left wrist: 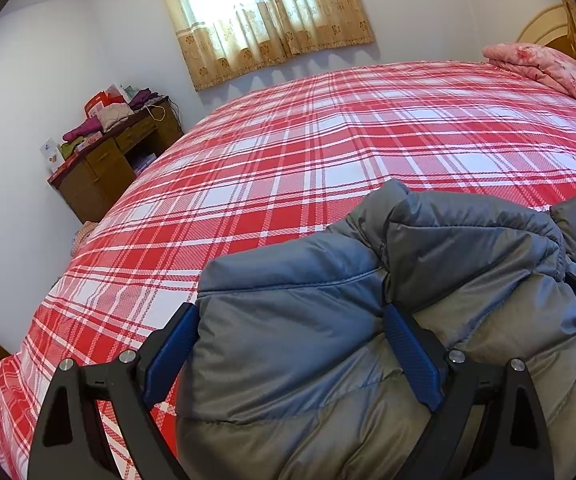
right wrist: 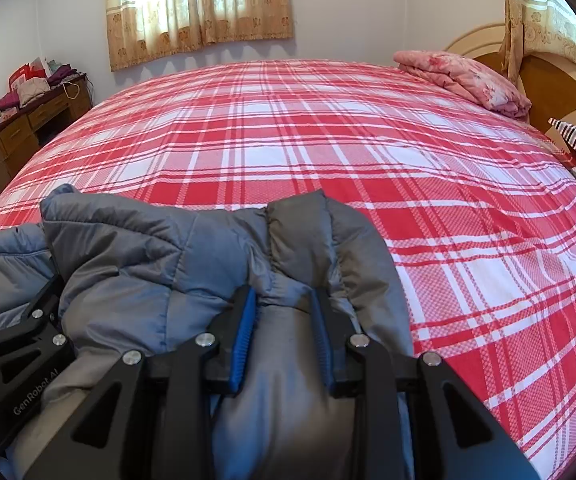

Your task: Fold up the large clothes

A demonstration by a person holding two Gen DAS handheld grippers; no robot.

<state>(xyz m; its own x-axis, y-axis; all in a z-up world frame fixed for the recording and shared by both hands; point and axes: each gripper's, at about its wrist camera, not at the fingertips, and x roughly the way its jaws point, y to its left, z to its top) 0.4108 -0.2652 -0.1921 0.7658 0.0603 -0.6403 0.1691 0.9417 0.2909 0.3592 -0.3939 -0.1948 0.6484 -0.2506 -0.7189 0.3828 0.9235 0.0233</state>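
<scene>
Your jacket (left wrist: pixel 327 320) is quilted, padded cloth with a smooth, faintly sheened grey-blue shell and stitched seams. Your left gripper (left wrist: pixel 291 340) has matt black plastic arms, bright metal pins and blue ribbed pads (left wrist: pixel 411 356); your right gripper (right wrist: pixel 284 332) is built alike. The sheet (right wrist: pixel 367 160) under the jacket is woven red-and-white plaid cloth, matt, with a fine textured weave. The quilt (right wrist: pixel 463 76) is soft pink printed cloth. The desk (left wrist: pixel 104 168) is brown wood with a dull finish. The headboard (right wrist: pixel 547 84) is smooth wood. The curtain (left wrist: pixel 264 12) is thin, patterned cloth.
</scene>
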